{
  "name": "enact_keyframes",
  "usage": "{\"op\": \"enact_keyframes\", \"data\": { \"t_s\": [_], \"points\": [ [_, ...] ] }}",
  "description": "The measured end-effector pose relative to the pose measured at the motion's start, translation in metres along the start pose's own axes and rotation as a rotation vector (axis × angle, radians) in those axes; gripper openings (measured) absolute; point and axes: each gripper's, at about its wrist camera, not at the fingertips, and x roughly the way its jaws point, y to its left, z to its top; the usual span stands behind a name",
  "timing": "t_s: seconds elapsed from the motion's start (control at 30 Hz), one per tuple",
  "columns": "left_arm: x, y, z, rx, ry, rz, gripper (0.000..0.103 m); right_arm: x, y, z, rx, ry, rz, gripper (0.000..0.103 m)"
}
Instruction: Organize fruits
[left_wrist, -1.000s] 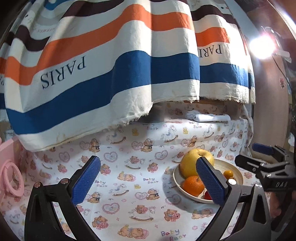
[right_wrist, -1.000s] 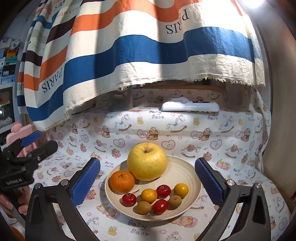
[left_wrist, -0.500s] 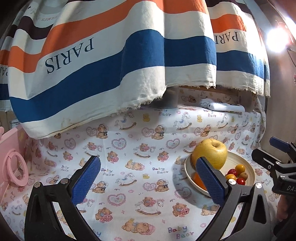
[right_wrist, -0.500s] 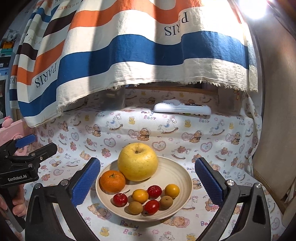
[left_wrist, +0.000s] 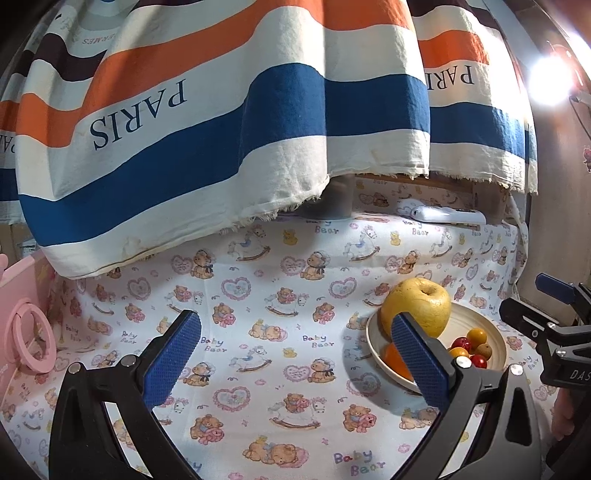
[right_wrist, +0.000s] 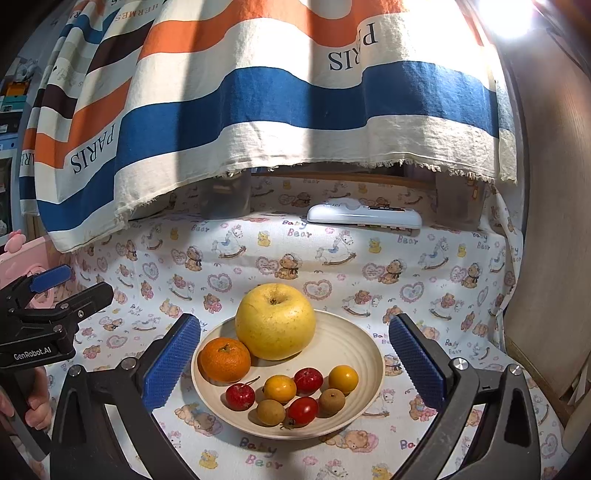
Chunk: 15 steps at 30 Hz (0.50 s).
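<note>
While both tongs, left (left_wrist: 295, 362) and right (right_wrist: 293, 362), gape empty, the plate (right_wrist: 354, 343) of fruit sits on the worktop (left_wrist: 258, 295) between the right pair's fingers. Striped cloth (right_wrist: 280, 96) overhangs a remote (right_wrist: 364, 217) behind. Since a second ago the left view has shifted, the plate now farther right.

A flat surface carries everything here, covered all over by a white cloth (right_wrist: 424, 266) printed with teddy bears, hearts, rocking horses and the words "Baby Bear". On it sits a cream ridged plate (right_wrist: 354, 350) holding fruit, toward the near right part of the surface. Well behind the plate, near the back edge, lies a long white remote-like device (right_wrist: 364, 218). At the far left stands a pink item (left_wrist: 26, 332) with a ring on its front.
</note>
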Motion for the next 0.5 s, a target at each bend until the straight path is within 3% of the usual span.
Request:
{"op": "enact_keyframes", "data": {
  "t_s": [0.5],
  "points": [
    [-0.0007,-0.0009,0.0002,0.006,0.005,0.003,0.102,0.0035,0.0036,-0.0009,-0.013,0.018,0.01,0.102]
  ]
}}
